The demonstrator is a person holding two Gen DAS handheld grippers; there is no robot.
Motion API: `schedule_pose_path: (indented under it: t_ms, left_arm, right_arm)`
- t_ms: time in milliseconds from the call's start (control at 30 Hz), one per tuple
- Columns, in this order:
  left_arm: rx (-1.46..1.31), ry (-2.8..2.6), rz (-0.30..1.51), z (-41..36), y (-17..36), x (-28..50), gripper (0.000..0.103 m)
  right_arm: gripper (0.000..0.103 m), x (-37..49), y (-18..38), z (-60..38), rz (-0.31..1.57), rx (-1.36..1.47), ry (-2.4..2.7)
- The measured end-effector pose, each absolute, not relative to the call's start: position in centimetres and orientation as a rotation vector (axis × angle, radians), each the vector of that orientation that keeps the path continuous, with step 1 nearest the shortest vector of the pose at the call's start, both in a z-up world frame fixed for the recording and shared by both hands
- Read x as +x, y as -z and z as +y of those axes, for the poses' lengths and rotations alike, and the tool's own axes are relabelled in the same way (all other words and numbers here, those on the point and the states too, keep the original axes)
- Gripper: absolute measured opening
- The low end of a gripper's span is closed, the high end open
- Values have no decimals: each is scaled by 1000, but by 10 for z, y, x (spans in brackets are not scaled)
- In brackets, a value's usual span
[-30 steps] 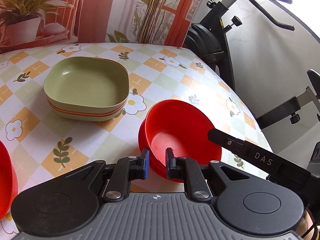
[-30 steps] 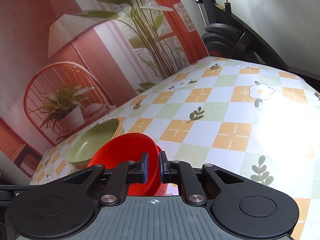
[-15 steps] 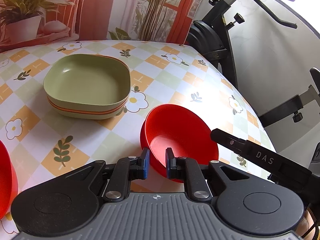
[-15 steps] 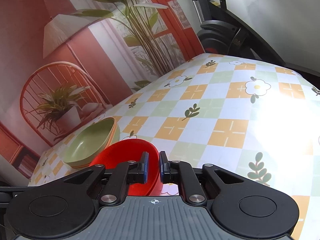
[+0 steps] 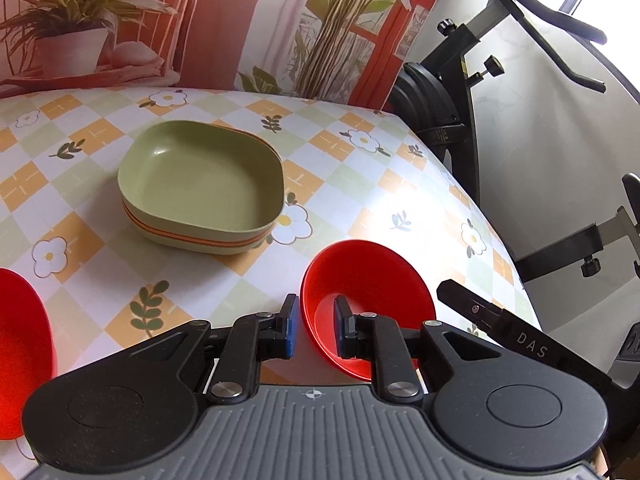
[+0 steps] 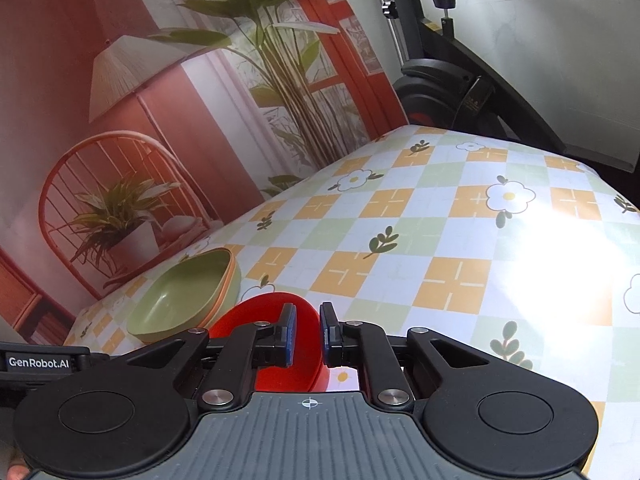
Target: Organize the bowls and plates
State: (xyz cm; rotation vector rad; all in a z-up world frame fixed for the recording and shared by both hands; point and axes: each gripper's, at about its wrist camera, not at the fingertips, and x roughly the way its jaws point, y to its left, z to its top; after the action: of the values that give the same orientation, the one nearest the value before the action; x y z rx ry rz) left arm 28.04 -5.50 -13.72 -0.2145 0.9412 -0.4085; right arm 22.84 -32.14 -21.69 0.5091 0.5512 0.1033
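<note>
A stack of green square plates (image 5: 200, 184) with orange edges between them sits on the checked tablecloth (image 5: 100, 136); it also shows in the right wrist view (image 6: 180, 300). A red bowl (image 5: 372, 280) is tilted just right of centre, and my right gripper (image 6: 308, 336) is shut on its rim (image 6: 260, 312). My left gripper (image 5: 314, 332) is open and straddles the bowl's near-left rim, one finger inside and one outside, with tablecloth showing in the gap. Another red dish (image 5: 20, 352) lies at the far left edge, partly cut off.
The table (image 6: 440, 240) ends at a rounded edge on the right. A black exercise bike (image 5: 460, 100) stands beyond that edge. A printed backdrop with plants (image 6: 200, 100) rises behind the table. A black bar marked DAS (image 5: 520, 336) reaches in from the right.
The red bowl has dropped lower and come nearer in the right gripper's hold. The left wrist view has shifted, so the green stack now sits further right in it. Finger gaps are unchanged.
</note>
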Motion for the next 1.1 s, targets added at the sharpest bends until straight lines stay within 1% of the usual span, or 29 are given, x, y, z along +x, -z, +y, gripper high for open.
schedule_pose_path:
  t_ms: [233,400,533,800,1100]
  left_arm:
    - [-199,338,790,-18,99,269,19]
    - [-157,245,690,23,76,258,19]
    - [-172,169,649,63,66,249,19]
    - [-216,41,683,125,84,231,19]
    - [-333,-20,705,167,106,225,19]
  right_arm:
    - [16,225,201,-307,525,456,-118]
    - [17,226,188,-294,510,411,-129]
    - [17,231,177,-280,516,362,-150]
    - [19,245,163,-235,540,284,-216]
    - [19,265,155,-152,588,170,-351]
